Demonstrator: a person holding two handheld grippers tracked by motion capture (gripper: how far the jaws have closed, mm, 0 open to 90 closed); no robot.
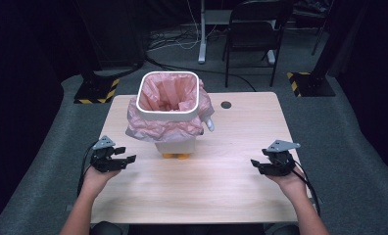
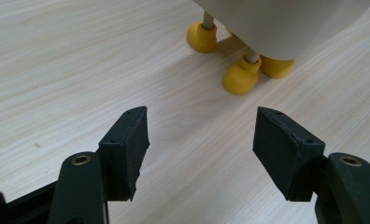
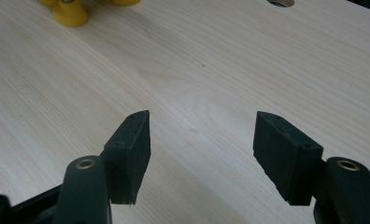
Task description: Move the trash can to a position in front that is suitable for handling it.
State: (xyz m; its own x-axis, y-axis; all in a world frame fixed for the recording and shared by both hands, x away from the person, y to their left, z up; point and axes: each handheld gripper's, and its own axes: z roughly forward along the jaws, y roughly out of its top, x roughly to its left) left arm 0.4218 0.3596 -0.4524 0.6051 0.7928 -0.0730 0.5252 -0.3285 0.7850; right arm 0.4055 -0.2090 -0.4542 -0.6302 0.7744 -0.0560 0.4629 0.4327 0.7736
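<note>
A small white bin (image 1: 175,142) on yellow feet (image 1: 176,156) stands at the middle of the light wooden table (image 1: 231,181). A pink bag (image 1: 157,125) lines it and drapes over its white square rim (image 1: 167,113). My left gripper (image 1: 126,155) hovers left of the bin, its jaws open and empty. In the left gripper view the bin's yellow feet (image 2: 241,77) and white body (image 2: 286,23) lie just ahead of the gripper (image 2: 202,140). My right gripper (image 1: 258,165) hovers right of the bin, also open and empty; its own view shows the gripper (image 3: 202,140) above bare wood and a yellow foot (image 3: 70,13).
A round cable hole (image 1: 226,105) sits near the table's far edge, also seen as the hole (image 3: 281,3) in the right gripper view. Beyond the table stand a black chair (image 1: 255,29), a white post (image 1: 202,34) and yellow-black striped bases (image 1: 96,92).
</note>
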